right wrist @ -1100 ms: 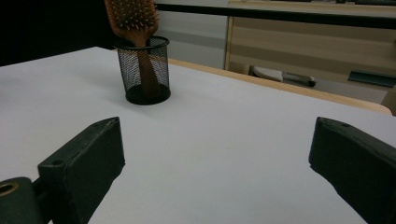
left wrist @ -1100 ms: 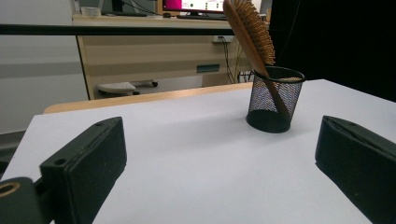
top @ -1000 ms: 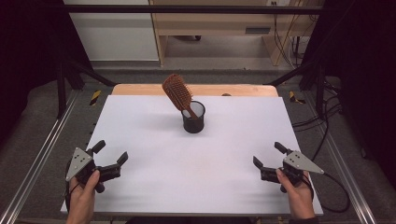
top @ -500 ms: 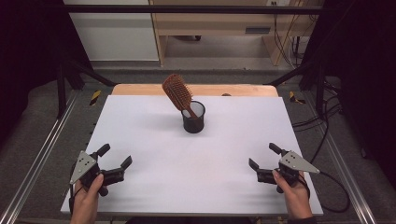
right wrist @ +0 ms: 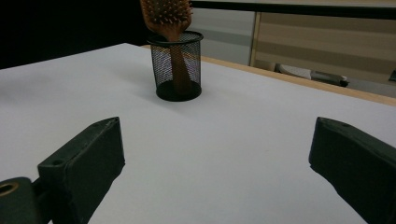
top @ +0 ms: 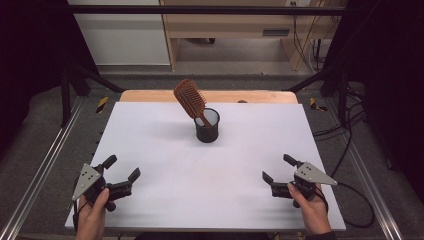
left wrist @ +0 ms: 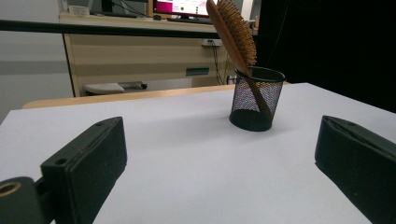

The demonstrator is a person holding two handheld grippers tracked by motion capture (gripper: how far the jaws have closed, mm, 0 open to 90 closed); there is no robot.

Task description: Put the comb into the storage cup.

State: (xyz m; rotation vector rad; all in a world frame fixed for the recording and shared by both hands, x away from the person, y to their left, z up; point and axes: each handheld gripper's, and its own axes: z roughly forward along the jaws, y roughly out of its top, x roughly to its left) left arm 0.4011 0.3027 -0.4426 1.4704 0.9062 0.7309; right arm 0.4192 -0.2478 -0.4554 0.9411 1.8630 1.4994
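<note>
Looks like the very start of things: nothing has been picked up yet. The wooden hairbrush is stood handle-down in the black mesh cup, leaning toward the far left corner, bristle head well above the rim. The cup is parked around the middle of the counter, closer to the far edge. The left gripper is held near the near left corner, fingers spread wide, nothing held. Same story for the right gripper by the near right corner. Next, a reach toward the cup is probably called for, with the brush taken by its head while the cup gets steadied.
</note>
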